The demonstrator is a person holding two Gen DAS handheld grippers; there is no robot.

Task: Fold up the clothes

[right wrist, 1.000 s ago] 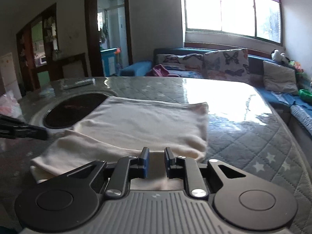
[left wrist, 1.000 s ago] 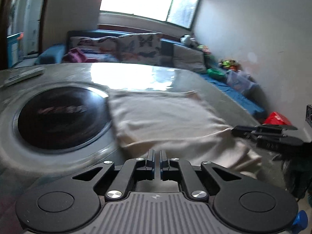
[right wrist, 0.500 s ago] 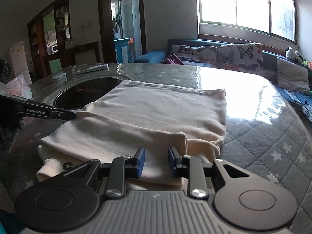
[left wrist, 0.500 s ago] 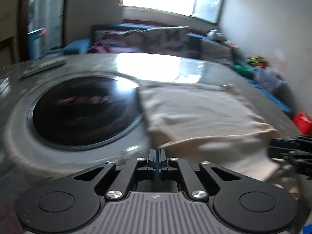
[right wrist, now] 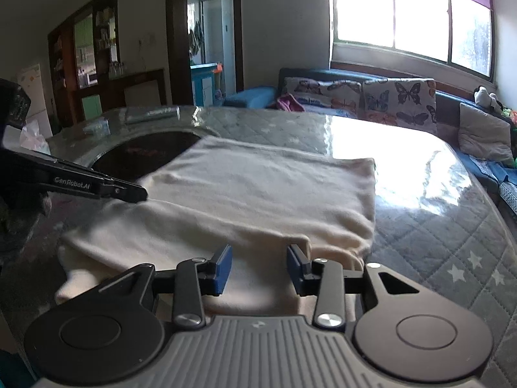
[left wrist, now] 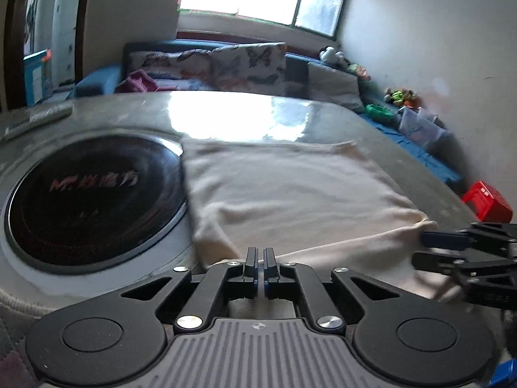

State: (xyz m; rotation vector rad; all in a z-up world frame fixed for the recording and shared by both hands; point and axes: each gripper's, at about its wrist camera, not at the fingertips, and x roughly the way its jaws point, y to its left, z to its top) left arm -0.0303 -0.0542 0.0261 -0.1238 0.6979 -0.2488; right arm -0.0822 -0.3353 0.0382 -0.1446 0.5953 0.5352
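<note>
A cream knit garment [right wrist: 258, 194] lies flat on the quilted grey table [right wrist: 436, 213], folded into a broad rectangle, its near edge doubled over in a thick soft roll. Its far left corner overlaps the dark round hob [left wrist: 90, 194] set into the tabletop. The long side seems to run across, from one gripper to the other, though the lens bends it. The left gripper [left wrist: 260, 260] has its jaws pressed together at the garment's near left edge; whether cloth is pinched there I cannot tell. The right gripper [right wrist: 259, 266] has just been opening, blue pads apart over the near roll, gripping nothing.
</note>
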